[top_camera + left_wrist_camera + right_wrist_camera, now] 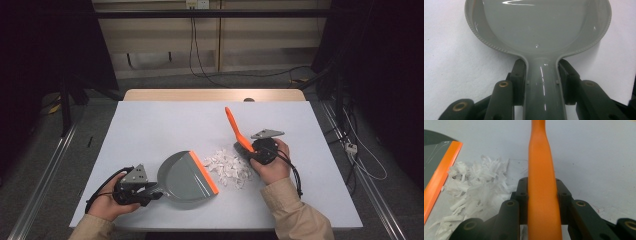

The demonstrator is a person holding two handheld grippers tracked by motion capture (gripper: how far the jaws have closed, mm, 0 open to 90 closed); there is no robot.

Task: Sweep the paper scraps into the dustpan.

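Note:
A grey dustpan (184,176) with an orange lip (204,171) lies flat on the table at front left. My left gripper (152,192) is shut on its handle (544,85), the pads pressing both sides. Right beside the lip lies a pile of white paper shreds (230,167), which spreads at the left of the right gripper view (474,192). On the far side of the pile my right gripper (250,150) is shut on an orange brush handle (542,195). The handle (232,125) slants up and away from the hand; the bristles are hidden behind the gripper.
The white tabletop (165,125) has free room across its far and left parts. Its wooden far edge (215,94) borders a floor with cables (360,150). Dark frames stand at both sides.

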